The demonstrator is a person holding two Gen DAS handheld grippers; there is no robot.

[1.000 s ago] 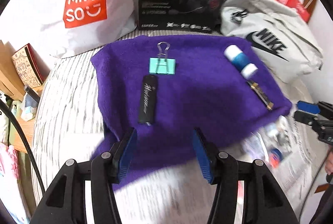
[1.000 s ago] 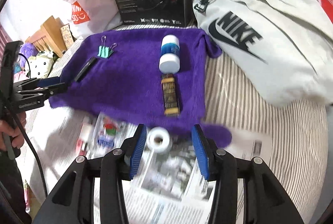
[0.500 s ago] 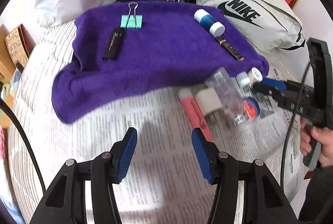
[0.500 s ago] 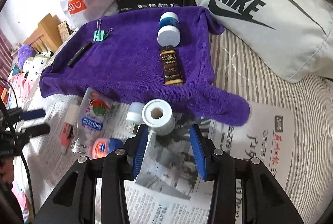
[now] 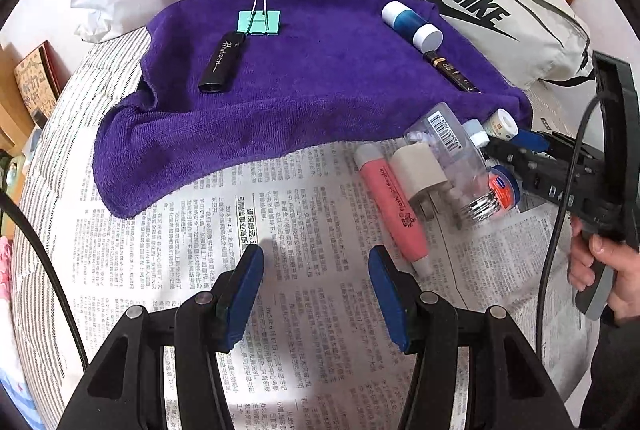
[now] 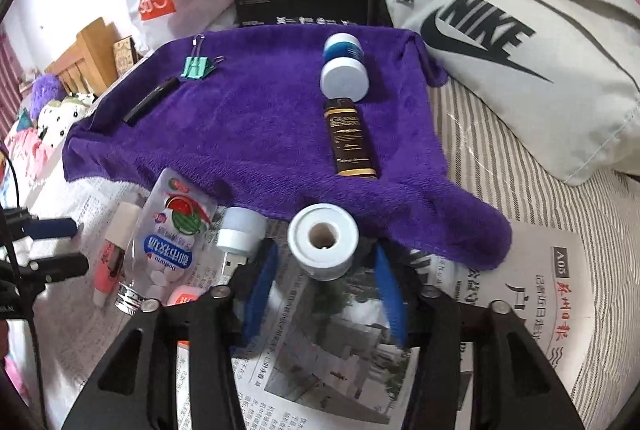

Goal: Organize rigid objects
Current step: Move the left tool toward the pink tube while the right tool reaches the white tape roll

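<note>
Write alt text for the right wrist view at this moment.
The open right gripper sits low over newspaper, its blue fingers either side of a white tape roll. Beyond it, a purple towel holds a green binder clip, a black pen, a blue-and-white bottle and a brown tube.

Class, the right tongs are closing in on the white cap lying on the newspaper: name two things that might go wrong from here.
1. The white cap lies on its side, so it may roll out of the open right tongs.
2. The USB light sits close beside it and the purple towel edge just behind; either might get nudged or snagged.
</note>
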